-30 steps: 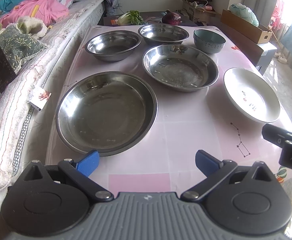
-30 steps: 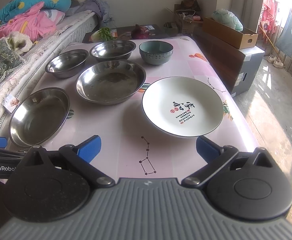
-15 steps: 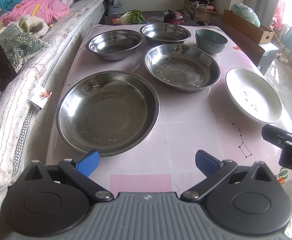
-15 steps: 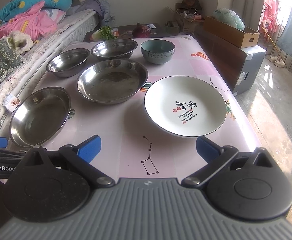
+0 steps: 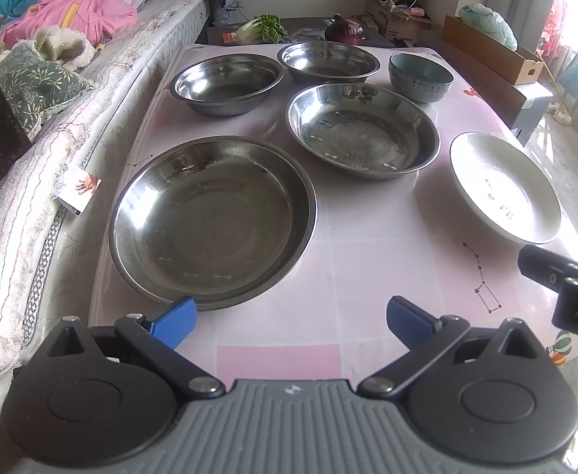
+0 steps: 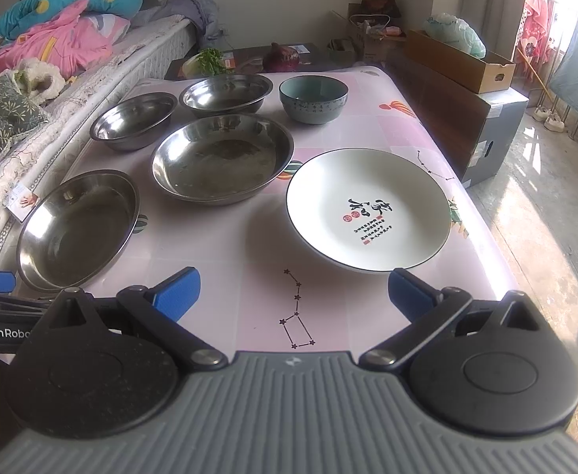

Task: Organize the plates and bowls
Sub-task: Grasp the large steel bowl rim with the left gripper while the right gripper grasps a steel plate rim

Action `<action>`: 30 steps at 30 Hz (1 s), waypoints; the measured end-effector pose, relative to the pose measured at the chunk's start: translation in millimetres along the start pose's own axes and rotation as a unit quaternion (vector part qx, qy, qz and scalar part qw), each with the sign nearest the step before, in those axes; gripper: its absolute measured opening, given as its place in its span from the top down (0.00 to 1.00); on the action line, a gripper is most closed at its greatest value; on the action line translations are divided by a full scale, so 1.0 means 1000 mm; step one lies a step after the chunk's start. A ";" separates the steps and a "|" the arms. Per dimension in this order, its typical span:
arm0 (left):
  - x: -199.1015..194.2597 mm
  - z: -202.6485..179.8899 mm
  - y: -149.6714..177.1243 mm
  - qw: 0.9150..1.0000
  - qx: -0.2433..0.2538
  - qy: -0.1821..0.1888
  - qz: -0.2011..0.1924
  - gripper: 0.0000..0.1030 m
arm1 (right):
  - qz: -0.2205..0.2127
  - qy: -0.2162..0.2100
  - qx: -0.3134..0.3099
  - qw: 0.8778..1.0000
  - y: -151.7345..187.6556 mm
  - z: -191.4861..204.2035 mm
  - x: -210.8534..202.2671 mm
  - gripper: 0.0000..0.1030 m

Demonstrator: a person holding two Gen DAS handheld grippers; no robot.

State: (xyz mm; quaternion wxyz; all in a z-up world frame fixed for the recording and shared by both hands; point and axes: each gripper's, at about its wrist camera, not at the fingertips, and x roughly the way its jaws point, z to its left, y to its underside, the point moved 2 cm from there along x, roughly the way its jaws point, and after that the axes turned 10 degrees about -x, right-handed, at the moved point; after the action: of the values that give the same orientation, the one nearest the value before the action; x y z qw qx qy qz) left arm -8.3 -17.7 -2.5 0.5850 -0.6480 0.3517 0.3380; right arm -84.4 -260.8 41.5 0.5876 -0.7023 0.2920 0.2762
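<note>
Nothing stacked yet: four steel pans [image 5: 213,217], teal bowl [image 6: 313,100], white plate [image 6: 368,207] all lie separate on surface [image 6: 245,260]; L claw [image 5: 290,316] & R claw [image 6: 293,290] both spread wide, empty.

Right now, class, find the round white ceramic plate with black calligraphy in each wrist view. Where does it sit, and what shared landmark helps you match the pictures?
Left wrist view: the white ceramic plate lies at the right edge, past the steel dishes.
Right wrist view: the same plate lies right of centre, just ahead of the gripper.
Shared landmark: the dark teal ceramic bowl stands behind it at the table's far end.
</note>
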 end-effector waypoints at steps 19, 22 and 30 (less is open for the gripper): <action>0.025 0.017 -0.020 0.998 0.012 -0.062 -0.026 0.00 | -0.030 -0.111 0.092 0.989 -0.017 -0.027 0.011 0.01; 0.024 0.026 -0.035 0.996 0.010 -0.073 -0.045 0.00 | -0.047 -0.093 0.076 0.992 -0.030 -0.030 0.010 0.01; 0.030 0.055 -0.080 0.991 -0.014 -0.101 -0.082 0.00 | -0.107 -0.019 0.004 0.994 -0.080 -0.032 0.018 0.01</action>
State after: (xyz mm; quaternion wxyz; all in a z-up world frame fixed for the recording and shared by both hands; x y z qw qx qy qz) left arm 74.5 40.7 8.6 0.6340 -0.6452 0.2317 0.3578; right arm -12.5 -282.9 86.8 0.6219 -0.7219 0.2047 0.2240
